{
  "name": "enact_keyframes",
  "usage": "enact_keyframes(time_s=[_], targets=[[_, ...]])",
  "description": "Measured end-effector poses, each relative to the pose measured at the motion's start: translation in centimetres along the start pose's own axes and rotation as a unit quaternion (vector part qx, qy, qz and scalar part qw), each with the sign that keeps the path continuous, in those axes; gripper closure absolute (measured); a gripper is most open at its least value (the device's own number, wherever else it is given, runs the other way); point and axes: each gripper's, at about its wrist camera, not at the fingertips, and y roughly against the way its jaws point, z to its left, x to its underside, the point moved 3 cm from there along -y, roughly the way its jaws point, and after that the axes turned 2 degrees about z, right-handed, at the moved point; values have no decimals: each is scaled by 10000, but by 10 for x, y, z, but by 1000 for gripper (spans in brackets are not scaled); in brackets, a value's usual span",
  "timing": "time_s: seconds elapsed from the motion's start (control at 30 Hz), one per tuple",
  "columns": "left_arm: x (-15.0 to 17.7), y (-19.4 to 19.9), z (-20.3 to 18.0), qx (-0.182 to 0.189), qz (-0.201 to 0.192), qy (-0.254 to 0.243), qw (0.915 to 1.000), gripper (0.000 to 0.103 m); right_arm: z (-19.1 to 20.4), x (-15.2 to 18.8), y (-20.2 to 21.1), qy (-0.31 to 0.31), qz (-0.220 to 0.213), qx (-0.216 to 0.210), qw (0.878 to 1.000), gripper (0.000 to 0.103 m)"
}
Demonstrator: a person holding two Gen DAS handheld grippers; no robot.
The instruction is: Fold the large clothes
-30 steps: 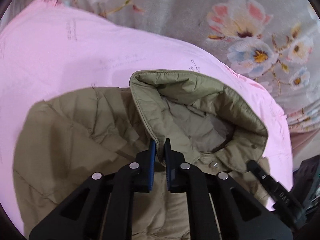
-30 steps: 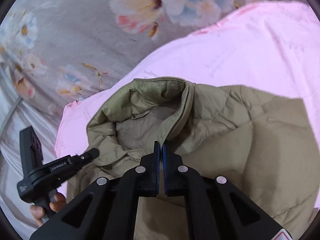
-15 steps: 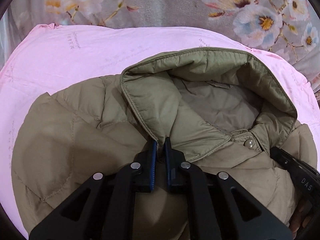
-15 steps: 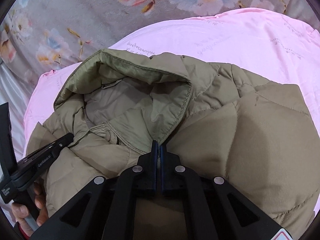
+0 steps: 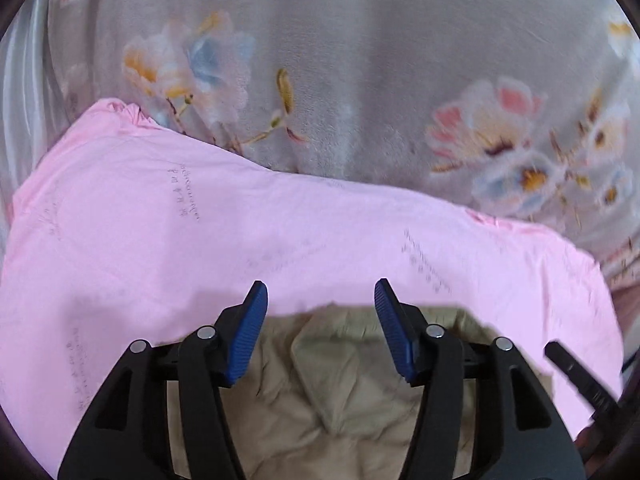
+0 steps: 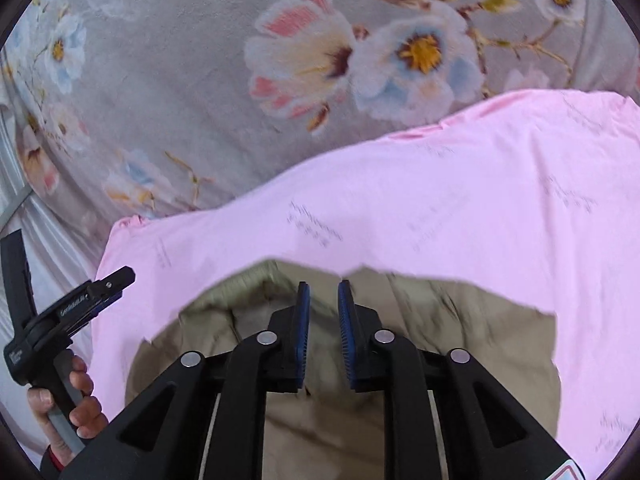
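Observation:
An olive quilted jacket lies on a pink sheet; it also shows in the right wrist view. My left gripper is wide open and empty, above the jacket's far edge. My right gripper is open a little and empty, over the jacket's collar area. The left gripper also shows in the right wrist view, held in a hand at the far left. Both views are blurred by motion.
A grey blanket with a flower print lies beyond the pink sheet and shows in the right wrist view. The other gripper's black tip shows at the lower right of the left wrist view.
Both grippers were shut on the jacket near its collar and have let go and opened. Both have pulled back and tilted up, so less jacket and more blanket shows.

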Motion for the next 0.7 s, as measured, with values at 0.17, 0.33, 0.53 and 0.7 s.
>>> enact_keyframes(time_s=[0.17, 0.33, 0.53, 0.7], targets=[[-8, -52, -12, 9, 645, 208, 9977, 50, -4, 0, -49, 20, 207, 240, 9995, 85], [42, -78, -25, -91, 1212, -566, 9910, 67, 0, 37, -62, 842, 645, 422, 9935, 85], [91, -84, -15, -395, 1093, -1120, 9869, 70, -10, 62, -62, 1461, 614, 1061, 9816, 87], [101, -83, -14, -446, 750, -1178, 9892, 70, -23, 72, -73, 1237, 631, 996, 9853, 88]])
